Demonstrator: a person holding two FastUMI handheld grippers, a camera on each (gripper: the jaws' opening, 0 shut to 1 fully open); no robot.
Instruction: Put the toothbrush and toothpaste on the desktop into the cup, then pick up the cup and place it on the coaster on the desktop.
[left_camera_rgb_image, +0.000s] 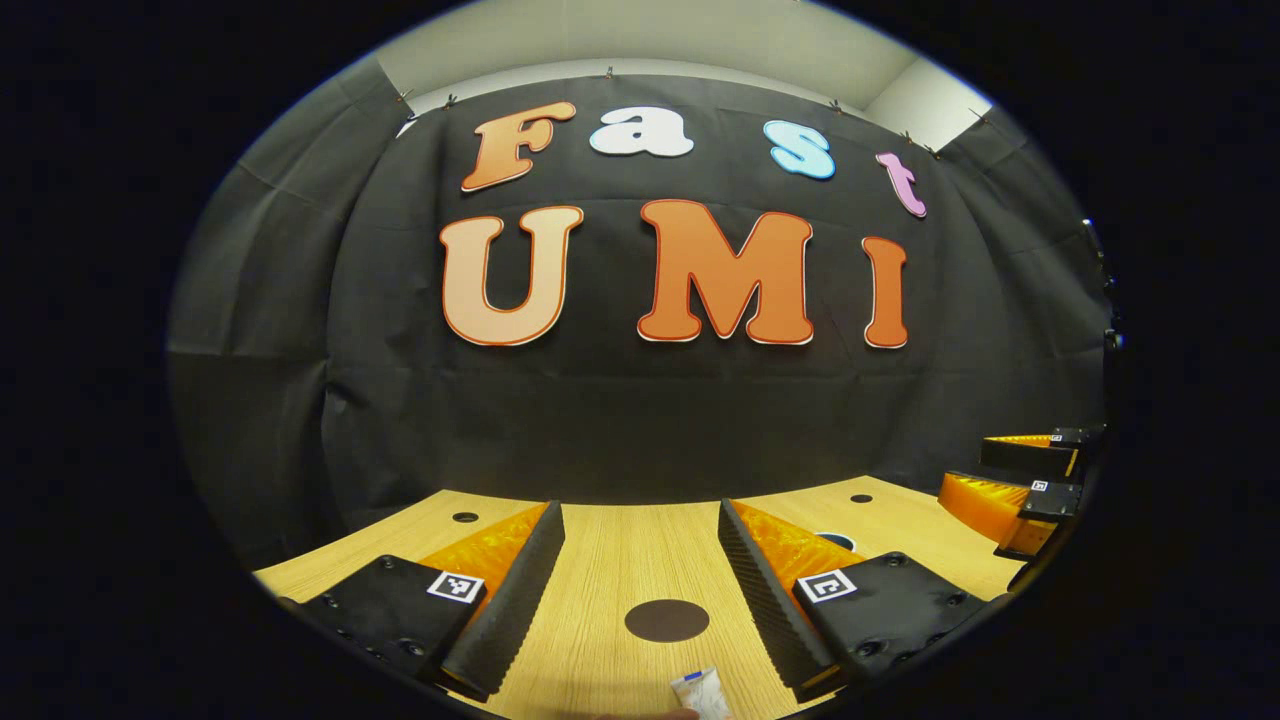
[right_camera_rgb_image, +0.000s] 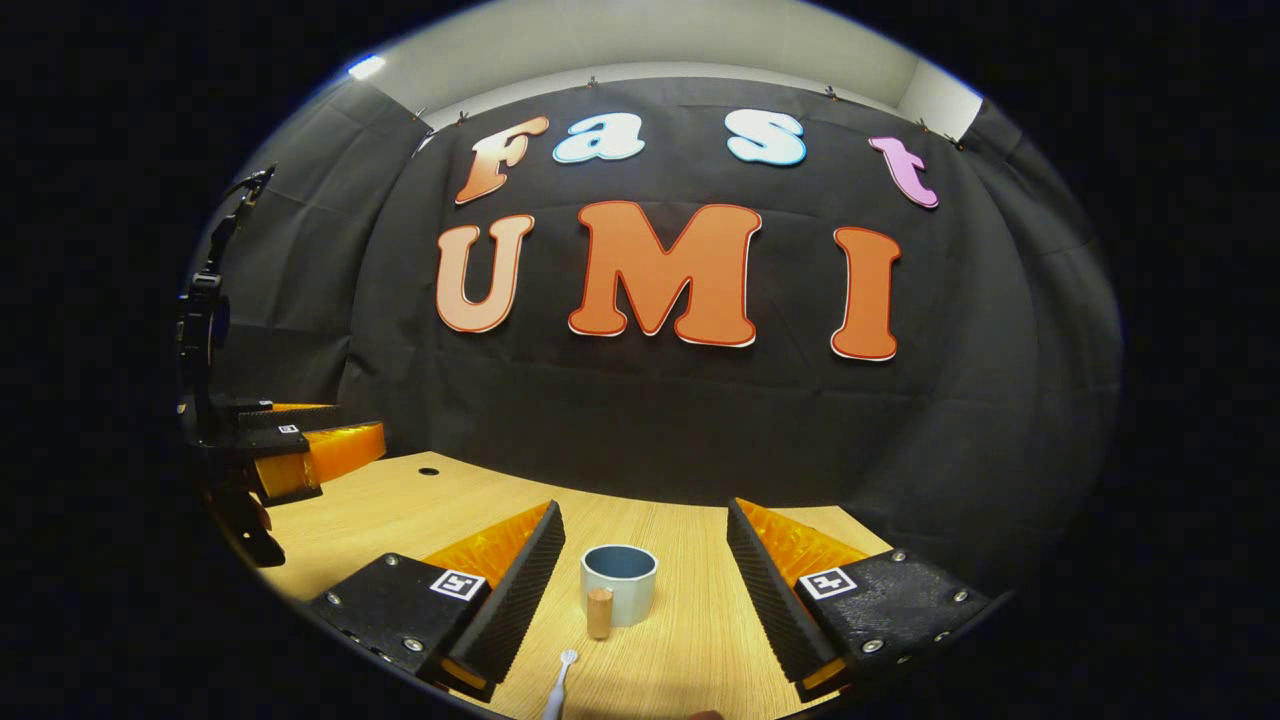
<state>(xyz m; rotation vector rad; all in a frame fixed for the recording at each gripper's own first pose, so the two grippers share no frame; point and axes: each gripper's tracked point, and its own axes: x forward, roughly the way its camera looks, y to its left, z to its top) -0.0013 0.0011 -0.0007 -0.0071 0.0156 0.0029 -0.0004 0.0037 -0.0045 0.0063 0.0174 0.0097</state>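
The wooden desktop (right_camera_rgb_image: 690, 640) spreads out in front of the black cloth wall (right_camera_rgb_image: 650, 420), and everything on it I'll place against the cup. Over in the left gripper view the desktop (left_camera_rgb_image: 620, 570) shows again, with a small dark hole (left_camera_rgb_image: 465, 517) far back on it.

The left gripper (left_camera_rgb_image: 640, 590) hangs above the wood with its jaws spread wide, holding nothing; from the right gripper view I catch it (right_camera_rgb_image: 300, 450) well off to the left of the cup. The right gripper (right_camera_rgb_image: 645, 590) is released too, fingers well apart, and it shows at the right edge of the left gripper view (left_camera_rgb_image: 1020, 490).

There's the cup (right_camera_rgb_image: 619, 583), upright and open-mouthed, sitting between the right gripper's fingers without touching either. The dark round coaster (left_camera_rgb_image: 667, 620) lies flat between the left gripper's fingers, bare on top.

Just in front of the cup, touching or nearly so, stands a little wooden cylinder (right_camera_rgb_image: 599, 612). Nearer than that lies the toothbrush (right_camera_rgb_image: 557, 690), head toward the cup. The toothpaste (left_camera_rgb_image: 700, 692) tube pokes in nearer than the coaster, at the very bottom edge.
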